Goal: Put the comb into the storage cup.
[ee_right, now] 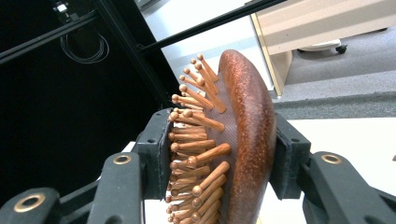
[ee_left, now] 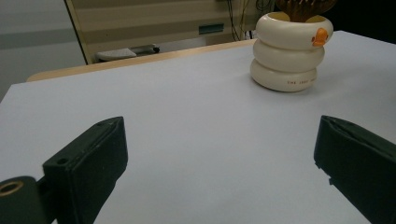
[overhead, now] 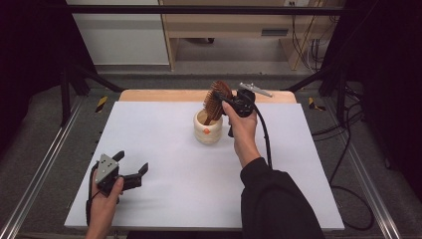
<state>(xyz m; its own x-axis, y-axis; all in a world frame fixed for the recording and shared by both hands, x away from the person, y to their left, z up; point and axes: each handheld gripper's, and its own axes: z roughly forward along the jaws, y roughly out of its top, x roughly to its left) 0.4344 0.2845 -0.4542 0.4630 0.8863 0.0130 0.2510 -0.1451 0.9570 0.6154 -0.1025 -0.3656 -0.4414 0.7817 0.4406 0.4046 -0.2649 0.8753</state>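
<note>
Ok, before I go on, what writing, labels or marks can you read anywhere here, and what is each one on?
Small reddish lettering on the bottom ring of the cream holder: too small and blurred to read for certain.
Orange mark on the holder's top ring: a small picture, not text.
Wooden hairbrush, clamped in the right gripper: no writing visible.
Left gripper and white table: no writing visible.

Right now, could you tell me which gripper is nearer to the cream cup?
Right. The right gripper holds the hairbrush standing in the cup; the left gripper rests open near the table's front-left edge.
</note>
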